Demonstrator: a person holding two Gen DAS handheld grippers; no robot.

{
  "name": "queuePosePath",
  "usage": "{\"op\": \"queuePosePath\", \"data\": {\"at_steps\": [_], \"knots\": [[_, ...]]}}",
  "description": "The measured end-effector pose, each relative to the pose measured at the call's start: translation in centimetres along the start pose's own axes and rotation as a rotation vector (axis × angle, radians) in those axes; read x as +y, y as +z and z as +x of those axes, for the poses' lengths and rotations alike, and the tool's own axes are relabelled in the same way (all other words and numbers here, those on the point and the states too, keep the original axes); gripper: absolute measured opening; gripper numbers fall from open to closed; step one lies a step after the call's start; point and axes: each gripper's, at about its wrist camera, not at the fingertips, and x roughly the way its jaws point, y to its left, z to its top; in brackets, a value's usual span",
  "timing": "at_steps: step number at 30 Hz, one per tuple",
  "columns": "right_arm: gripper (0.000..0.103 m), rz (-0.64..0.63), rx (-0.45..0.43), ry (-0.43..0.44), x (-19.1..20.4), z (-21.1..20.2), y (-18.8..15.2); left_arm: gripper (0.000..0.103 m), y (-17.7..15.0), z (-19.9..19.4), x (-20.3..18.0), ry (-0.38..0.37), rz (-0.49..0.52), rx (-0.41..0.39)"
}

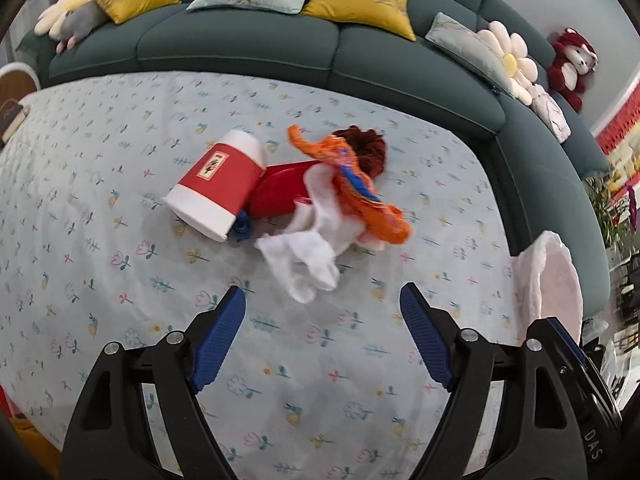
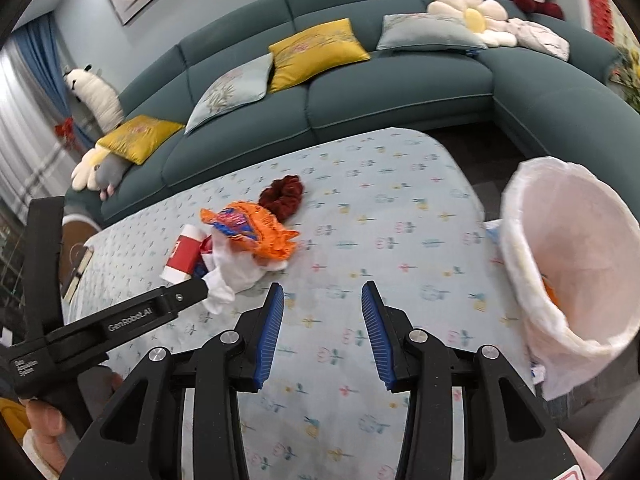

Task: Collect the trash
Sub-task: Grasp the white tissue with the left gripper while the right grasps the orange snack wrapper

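Observation:
A pile of trash lies mid-table: a tipped red and white paper cup [image 1: 218,184], a red lid [image 1: 280,192], white crumpled tissue [image 1: 312,256], an orange snack wrapper [image 1: 360,188] and a dark red scrunchie [image 1: 366,148]. My left gripper [image 1: 322,300] is open, just short of the tissue. In the right wrist view the same tissue [image 2: 236,268], wrapper [image 2: 256,232], cup [image 2: 184,256] and scrunchie [image 2: 282,194] lie ahead left. My right gripper [image 2: 322,296] is open and empty above the cloth. A white-lined bin [image 2: 568,256] stands at the right; it also shows in the left wrist view [image 1: 552,280].
The table has a light blue floral cloth [image 1: 100,240]. A dark green corner sofa [image 2: 360,92] with yellow and pale cushions and plush toys wraps the far side. A book [image 2: 78,270] lies at the table's left end.

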Motion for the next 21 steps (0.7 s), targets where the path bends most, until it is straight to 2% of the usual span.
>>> {"op": "queuePosePath", "data": {"at_steps": [9,13,15,17,21], "knots": [[0.041,-0.063,0.047,0.011,2.3,3.8,1.4,0.073,1.8,3.8,1.0,0.009,0.032,0.03],[0.041,-0.092,0.071,0.012,3.3,5.6,1.9,0.058,2.1,5.2,1.1,-0.015,0.036,0.061],[0.041,-0.107,0.083,0.013,3.8,6.6,2.0,0.047,2.2,5.6,1.2,-0.027,0.038,0.074],[0.041,-0.121,0.092,0.012,4.3,7.4,2.1,0.025,2.0,5.8,1.2,-0.035,0.049,0.09],[0.041,-0.148,0.105,0.01,5.4,9.0,2.4,0.009,1.8,5.7,1.5,-0.057,0.044,0.097]]}}
